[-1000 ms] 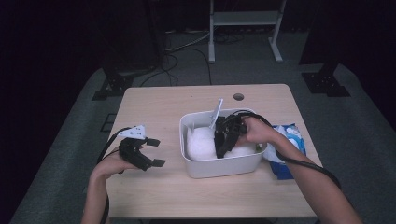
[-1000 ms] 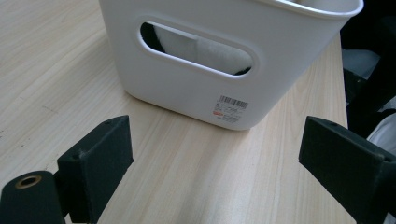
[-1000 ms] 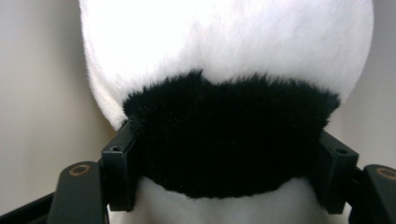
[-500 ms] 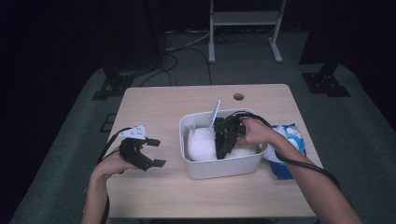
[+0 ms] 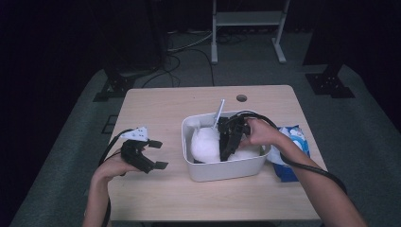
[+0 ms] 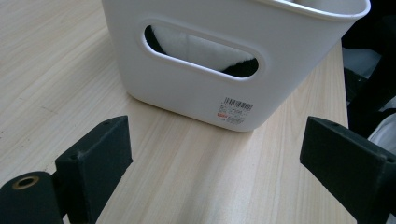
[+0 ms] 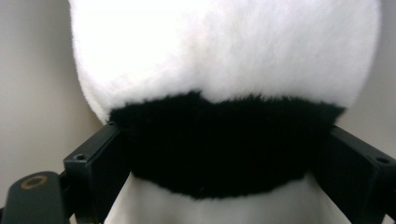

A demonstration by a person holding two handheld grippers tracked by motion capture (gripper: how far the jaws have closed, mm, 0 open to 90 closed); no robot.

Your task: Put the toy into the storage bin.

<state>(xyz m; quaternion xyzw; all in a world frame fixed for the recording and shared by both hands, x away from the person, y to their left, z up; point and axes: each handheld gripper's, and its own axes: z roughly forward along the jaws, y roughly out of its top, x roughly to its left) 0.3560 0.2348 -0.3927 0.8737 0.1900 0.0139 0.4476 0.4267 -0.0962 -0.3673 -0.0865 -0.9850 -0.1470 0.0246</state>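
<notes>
A white plush toy with a black band (image 5: 205, 144) lies inside a white plastic bin (image 5: 222, 170) in the middle of the table. My right gripper (image 5: 226, 146) reaches down into the bin. In the right gripper view the toy's black fur band (image 7: 224, 154) sits between the jaws of my right gripper (image 7: 224, 182), which have just been opening and stand wide. To the left of the bin my left gripper (image 5: 158, 153) hovers open over bare wood. In its own view the left gripper (image 6: 224, 172) faces the bin's end wall (image 6: 196, 93), and the toy (image 6: 196, 46) shows through the handle slot.
A blue and white packet (image 5: 293, 142) lies right of the bin, under the right forearm. A thin white strip (image 5: 219, 111) sticks up from the bin's back edge. A cable hole (image 5: 241, 98) sits near the wooden table's (image 5: 156, 113) far edge.
</notes>
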